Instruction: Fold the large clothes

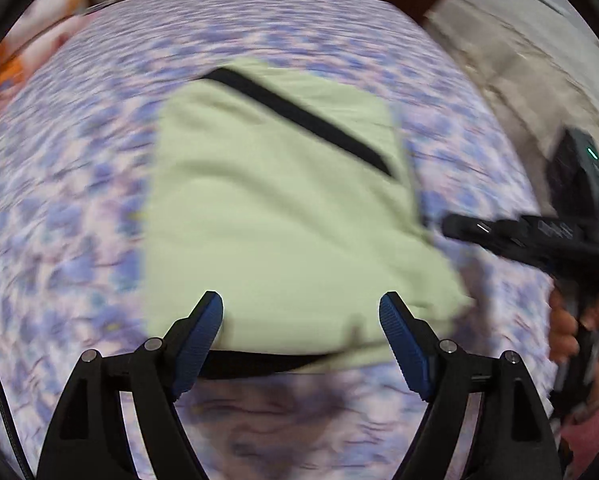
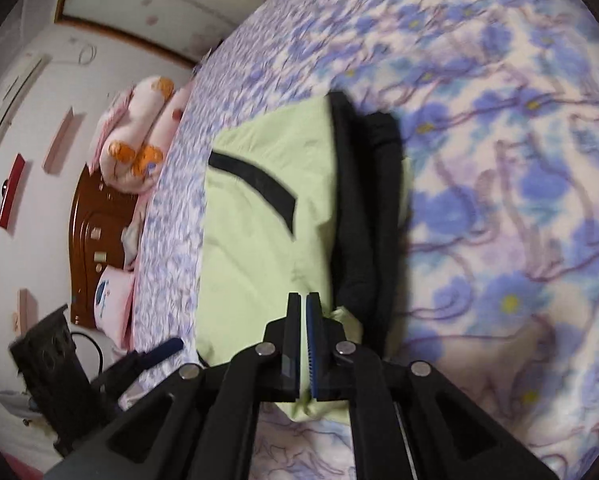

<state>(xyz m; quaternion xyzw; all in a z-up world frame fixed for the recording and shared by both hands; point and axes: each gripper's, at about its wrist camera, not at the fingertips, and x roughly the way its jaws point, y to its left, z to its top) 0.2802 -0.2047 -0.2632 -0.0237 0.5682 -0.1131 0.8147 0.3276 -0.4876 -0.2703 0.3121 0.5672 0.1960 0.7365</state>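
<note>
A folded pale green garment (image 1: 275, 216) with black trim lies flat on the bed (image 1: 79, 184), out in the floral bedspread's middle area rather than at an edge, with 1 black stripe slanting across its top face. The left gripper (image 1: 301, 312) hangs over the garment's near edge with its 2 blue pads spread wide and nothing between them. The right gripper (image 2: 303, 320) sits above the garment's near corner with its jaws almost together, only a thin slit showing and no cloth visibly caught in it.
</note>
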